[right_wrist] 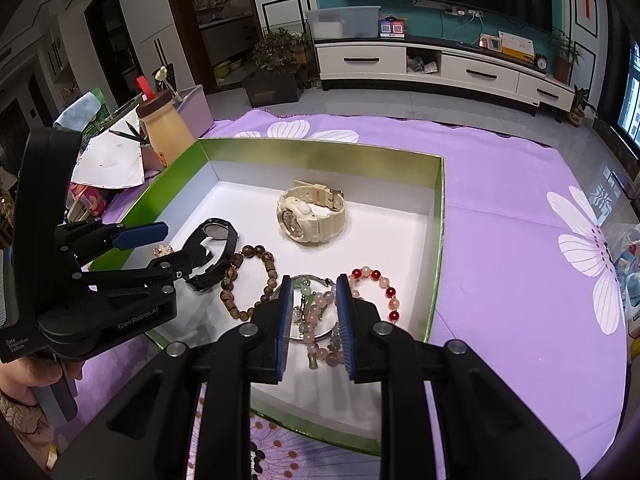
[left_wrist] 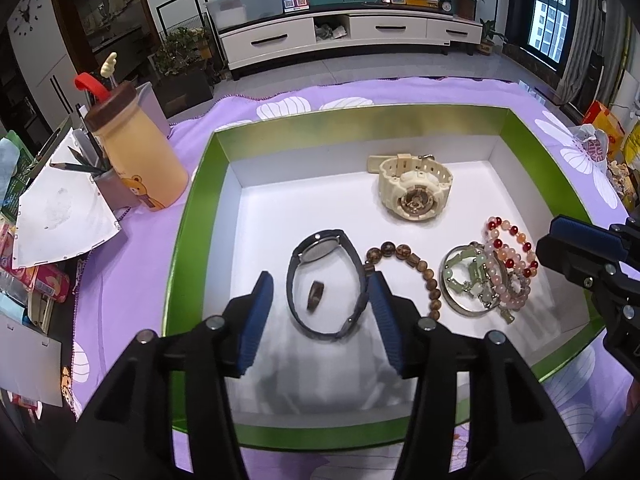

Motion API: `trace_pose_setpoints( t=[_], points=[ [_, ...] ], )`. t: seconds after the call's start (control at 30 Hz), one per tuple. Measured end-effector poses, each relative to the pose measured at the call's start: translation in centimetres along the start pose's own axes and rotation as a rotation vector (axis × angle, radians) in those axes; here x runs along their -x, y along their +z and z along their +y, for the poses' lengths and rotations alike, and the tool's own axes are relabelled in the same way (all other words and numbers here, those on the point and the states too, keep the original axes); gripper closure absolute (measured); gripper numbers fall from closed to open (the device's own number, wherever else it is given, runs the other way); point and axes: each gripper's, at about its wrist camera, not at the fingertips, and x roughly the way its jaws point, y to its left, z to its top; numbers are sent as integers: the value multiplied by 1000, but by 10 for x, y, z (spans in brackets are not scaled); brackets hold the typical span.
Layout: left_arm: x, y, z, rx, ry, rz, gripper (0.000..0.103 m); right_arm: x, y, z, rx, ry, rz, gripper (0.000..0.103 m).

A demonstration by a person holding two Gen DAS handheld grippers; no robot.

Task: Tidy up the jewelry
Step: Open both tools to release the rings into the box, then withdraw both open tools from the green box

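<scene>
Purple cloth holds the green box (left_wrist: pixel 192 216), where the half-open, empty left claw (left_wrist: pixel 320 304) straddles the light, bendy dark watch (left_wrist: pixel 326 284), best pinched by its strap.

I see the box (left_wrist: pixel 208 216) on the tablecloth (left_wrist: pixel 132 264), cup (left_wrist: pixel 136 152) left of it, and inside: strap watch (left_wrist: pixel 328 284) with ring (left_wrist: pixel 315 295) within its loop, bead bracelet (left_wrist: pixel 420 268) right, bracelet pile (left_wrist: pixel 488 276) further right, chunky watch (left_wrist: pixel 414 188) behind.

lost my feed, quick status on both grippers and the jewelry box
Left gripper open around black watch, not gripping. Right gripper empty, over bracelet pile. All in green box. Nothing blocking.
</scene>
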Motion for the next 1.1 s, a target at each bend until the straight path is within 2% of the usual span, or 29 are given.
trace_pose_setpoints(
  t=[0.07, 0.17, 0.2, 0.27, 0.37, 0.43, 0.5, 0.57, 0.7, 1.1],
  points=[
    [3, -1, 1, 2, 3, -4, 50, 3, 0, 0, -1, -3, -2, 80],
    [9, -1, 2, 9, 6, -10, 43, 8, 0, -2, -12, -7, -13, 64],
    [10, -1, 2, 11, 6, -12, 38, 10, 0, -2, -16, -7, -18, 62],
    [16, -1, 4, 18, 9, -19, 35, 14, 1, -3, -20, -11, -24, 60],
    [23, -2, 6, 26, 14, -25, 28, 21, 1, -4, -31, -21, -33, 52],
    [29, -3, 7, 30, 16, -32, 28, 25, 2, -6, -40, -27, -37, 49],
    [34, -3, 8, 35, 20, -38, 24, 29, 2, -7, -54, -40, -40, 38],
    [39, -3, 11, 41, 21, -43, 19, 32, 2, -9, -66, -46, -42, 34],
    [50, -2, 12, 53, 38, -51, 8, 41, 3, -13, -89, -55, -45, 19],
    [95, 11, 22, 76, 80, -104, 2, 77, 16, -7, -73, -66, -93, 1]
  ],
)
